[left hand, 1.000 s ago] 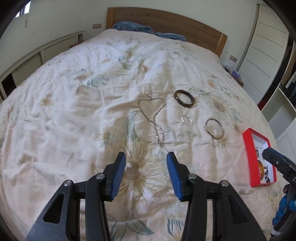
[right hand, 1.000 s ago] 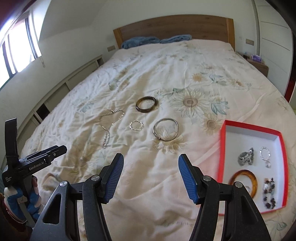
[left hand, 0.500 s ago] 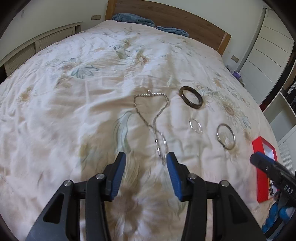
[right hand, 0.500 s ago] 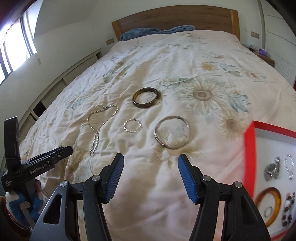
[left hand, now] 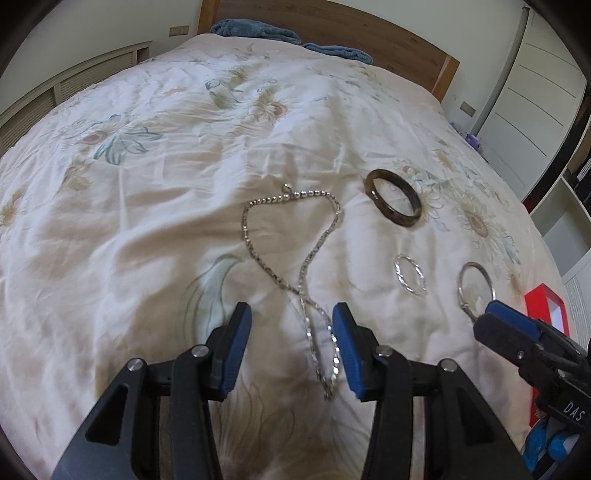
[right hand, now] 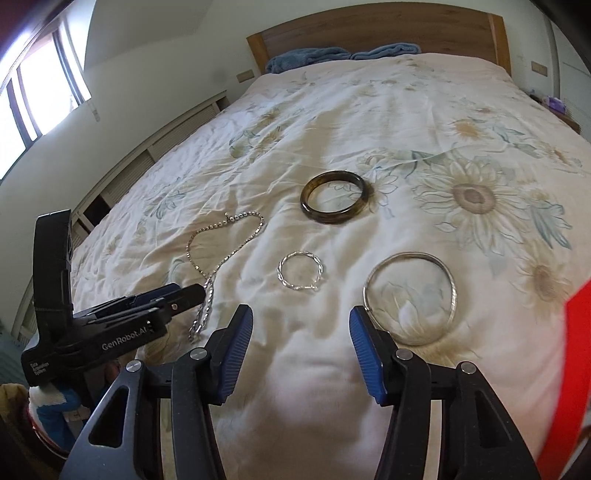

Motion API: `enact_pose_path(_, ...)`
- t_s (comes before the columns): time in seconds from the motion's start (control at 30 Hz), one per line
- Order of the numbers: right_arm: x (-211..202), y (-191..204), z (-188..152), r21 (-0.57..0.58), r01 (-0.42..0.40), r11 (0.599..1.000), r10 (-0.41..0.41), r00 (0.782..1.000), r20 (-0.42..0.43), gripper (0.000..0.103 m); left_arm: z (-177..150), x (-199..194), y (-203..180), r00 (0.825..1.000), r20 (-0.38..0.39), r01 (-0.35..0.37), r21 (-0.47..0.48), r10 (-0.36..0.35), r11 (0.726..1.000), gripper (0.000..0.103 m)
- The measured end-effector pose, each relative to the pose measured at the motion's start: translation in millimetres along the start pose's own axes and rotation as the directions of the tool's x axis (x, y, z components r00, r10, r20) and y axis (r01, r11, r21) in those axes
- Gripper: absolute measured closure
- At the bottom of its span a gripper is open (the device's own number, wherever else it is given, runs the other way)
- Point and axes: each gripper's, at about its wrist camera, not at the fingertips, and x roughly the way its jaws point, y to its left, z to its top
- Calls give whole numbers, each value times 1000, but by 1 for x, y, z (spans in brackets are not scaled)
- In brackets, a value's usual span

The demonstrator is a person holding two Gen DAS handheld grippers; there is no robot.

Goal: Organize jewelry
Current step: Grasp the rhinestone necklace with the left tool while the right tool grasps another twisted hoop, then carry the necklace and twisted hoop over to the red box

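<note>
A silver chain necklace lies looped on the floral bedspread. Its doubled tail runs between the blue pads of my left gripper, which is open and not pressing on it. To the right lie a dark brown bangle, a twisted silver bracelet and a thin silver bangle. My right gripper hovers low over bare bedspread with its jaws closing and nothing between them. The thin silver bangle lies just outside its right finger, and the twisted bracelet just ahead.
A red box sits at the bed's right side, only its corner showing in the right wrist view. Blue pillows lie against the wooden headboard. Low cabinets run along the left wall. A person's blue-gloved hand holds the left gripper.
Both grippers moved forward and down toward the jewelry. The necklace tail now sits between the left pads. The right jaws narrowed slightly and the red box slid to the frame edge.
</note>
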Motion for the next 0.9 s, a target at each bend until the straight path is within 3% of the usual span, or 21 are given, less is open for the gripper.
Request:
enact_pose_path(0.3,45,6,18,-38,-24,999,23,1000,-21,50,5,28,7,1000,-22,-10,-8,10,1000,60)
enact_pose_path(0.53,75,4,27,-59,3,998,-5,999,-38,51,2,29,24,1000,17,-16,-47,17,999,94)
enact_pose_path(0.67,87,6,28,-80,19,997,-23,998,-50,51,1,27,27,999,33,3,-53,-1,999,98)
enact_pose_path(0.73,89,7,28,-91,29,995,-34,998,-52,55,0,26,27,999,38,8,-52,-6,999,98)
enact_pose_path(0.77,89,8,28,-95,30,995,-35,998,-53,64,0,25,28,999,40,11,-53,-9,999,99)
enact_pose_path(0.9,86,11,26,-107,30,994,-36,998,-54,64,-1,18,27,999,48,17,-57,-14,998,99)
